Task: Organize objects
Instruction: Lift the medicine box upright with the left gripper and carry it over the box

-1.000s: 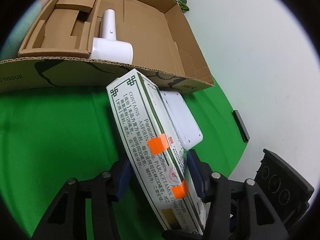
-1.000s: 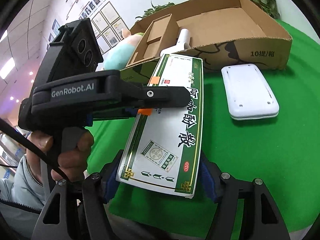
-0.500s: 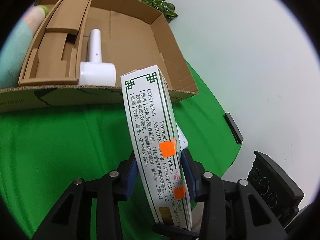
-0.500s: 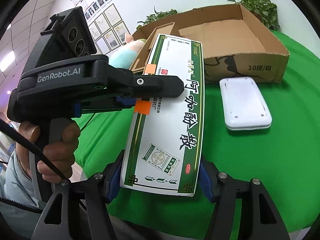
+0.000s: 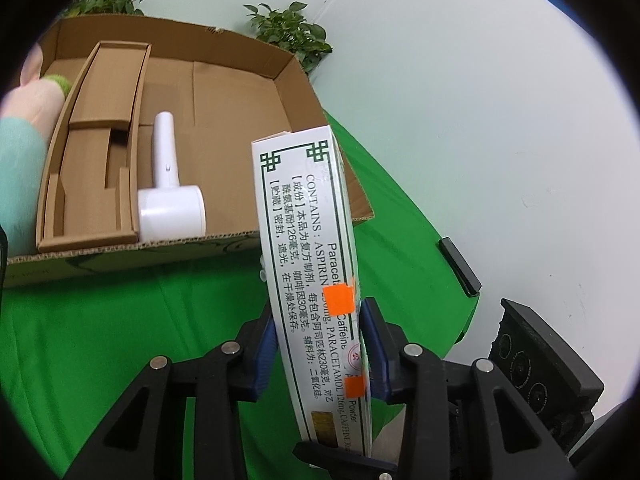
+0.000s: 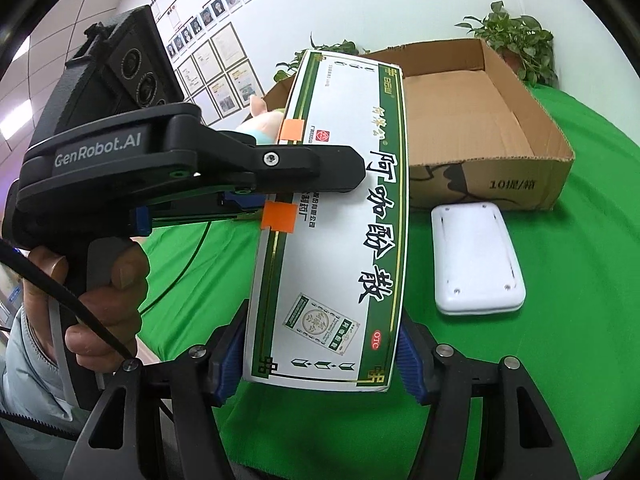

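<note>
Surface: green cloth [image 6: 560, 360].
Left gripper [image 5: 318, 340]: clamped medicine box [image 5: 304, 232] faces.
Right gripper [image 6: 320, 356]: pinched its edges, seemingly.
Carton [image 5: 224, 92]: held white dryer [image 5: 170, 196].

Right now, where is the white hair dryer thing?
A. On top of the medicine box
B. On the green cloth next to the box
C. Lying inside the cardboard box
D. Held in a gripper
C. In the left wrist view, the white hair dryer lies on the floor of the open cardboard box, beside a brown cardboard insert, while both grippers hold the medicine box.
</note>
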`<state>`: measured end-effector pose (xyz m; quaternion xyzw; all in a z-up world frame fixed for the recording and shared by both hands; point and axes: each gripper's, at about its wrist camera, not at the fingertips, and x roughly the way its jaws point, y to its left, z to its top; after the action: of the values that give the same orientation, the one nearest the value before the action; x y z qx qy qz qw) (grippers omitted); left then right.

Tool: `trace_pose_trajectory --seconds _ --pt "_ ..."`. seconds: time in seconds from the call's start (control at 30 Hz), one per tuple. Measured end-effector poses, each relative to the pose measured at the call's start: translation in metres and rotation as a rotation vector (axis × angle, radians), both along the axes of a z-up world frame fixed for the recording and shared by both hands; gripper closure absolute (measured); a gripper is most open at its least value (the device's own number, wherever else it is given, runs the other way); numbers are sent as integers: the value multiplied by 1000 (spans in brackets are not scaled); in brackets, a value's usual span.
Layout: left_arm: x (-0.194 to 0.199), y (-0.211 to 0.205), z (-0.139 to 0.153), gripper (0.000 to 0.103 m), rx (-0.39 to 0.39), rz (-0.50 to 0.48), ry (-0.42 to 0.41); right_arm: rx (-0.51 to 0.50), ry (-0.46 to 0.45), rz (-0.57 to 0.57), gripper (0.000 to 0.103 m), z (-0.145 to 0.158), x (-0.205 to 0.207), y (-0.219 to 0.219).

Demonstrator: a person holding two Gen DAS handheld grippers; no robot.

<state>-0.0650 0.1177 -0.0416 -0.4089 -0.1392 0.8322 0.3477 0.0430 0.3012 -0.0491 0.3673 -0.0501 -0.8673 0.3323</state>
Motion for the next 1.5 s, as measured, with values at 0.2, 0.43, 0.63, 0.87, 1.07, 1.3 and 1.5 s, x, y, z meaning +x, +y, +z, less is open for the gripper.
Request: trace_pose_trajectory --seconds 0.2,0.43,0.63,0.87,1.07,1.3,1.5 --pt "-6 9 1 65 -2 1 7 -3 3 -1 42 2 -3 1" --pt "-12 8 1 66 7 -1 8 -8 12 -8 42 5 0 6" --pt "-20 9 2 66 10 -2 17 -8 21 -37 42 10 2 7" --pt "-31 13 4 66 9 -9 26 -8 30 -44 42 13 1 9" --pt "-32 17 6 66 5 -5 36 -4 26 -44 42 19 3 9" --pt "-58 14 22 66 -6 3 69 -3 60 -40 42 33 -11 2" --pt "-83 16 43 66 -26 4 109 -8 66 -26 43 52 -45 -4"
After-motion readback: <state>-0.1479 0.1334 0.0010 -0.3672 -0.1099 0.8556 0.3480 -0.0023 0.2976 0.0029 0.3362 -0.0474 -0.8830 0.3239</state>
